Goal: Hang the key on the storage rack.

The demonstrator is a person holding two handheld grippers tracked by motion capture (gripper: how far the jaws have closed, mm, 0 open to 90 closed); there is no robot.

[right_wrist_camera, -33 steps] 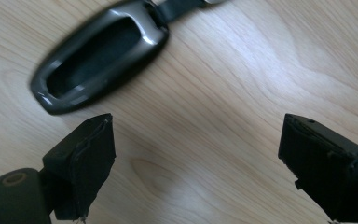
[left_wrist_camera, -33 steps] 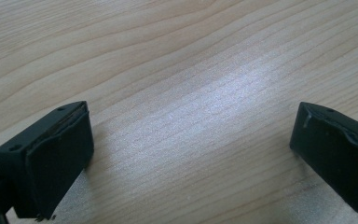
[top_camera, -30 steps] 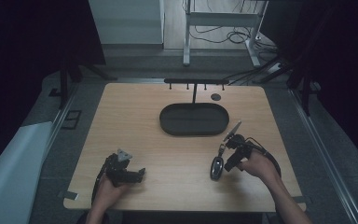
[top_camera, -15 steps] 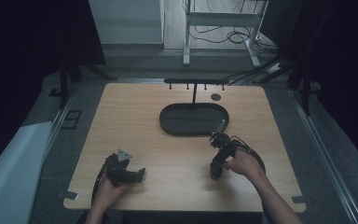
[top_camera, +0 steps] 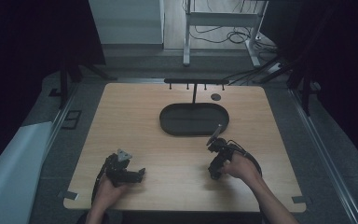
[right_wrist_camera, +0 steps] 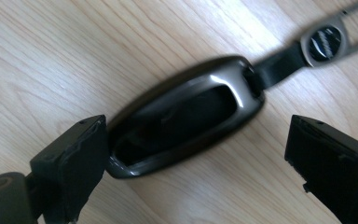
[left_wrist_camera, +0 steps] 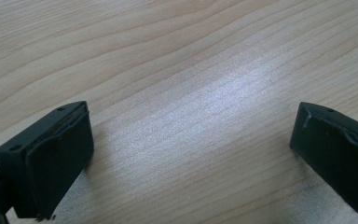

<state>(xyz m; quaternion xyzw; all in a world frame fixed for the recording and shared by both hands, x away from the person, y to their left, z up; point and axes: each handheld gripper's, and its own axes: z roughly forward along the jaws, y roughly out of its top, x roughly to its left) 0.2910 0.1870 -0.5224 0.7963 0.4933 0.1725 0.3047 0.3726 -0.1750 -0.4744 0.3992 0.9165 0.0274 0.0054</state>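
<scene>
Right tool (top_camera: pixel 216 158) has shifted left and nearer the tray since a second ago, dark key fob going along with it; left tool (top_camera: pixel 123 170) same spot.

High view: left tool rests near the front edge of the tabletop (top_camera: pixel 135 121), hand on it, grey plate on top. Right tool sits just in front of the dark oval tray (top_camera: pixel 168 122), well apart from the left one. A grey metal tag (top_camera: pixel 214 134) sticks out past it, its tip at the tray's near rim. Black rack with pegs (top_camera: pixel 195 82) stands behind the tray.

Left gripper view: jaws wide apart, bare wood between, nothing held.

Right gripper view: key fob (right_wrist_camera: pixel 186 116) lies flat on the wood, slanted between the jaws, strap and metal tag (right_wrist_camera: pixel 326 39) running off upper right. Its lower end meets the left jaw; the right jaw stands clear of it. Jaws spread wide, having just been widening, not pinching the fob.
</scene>
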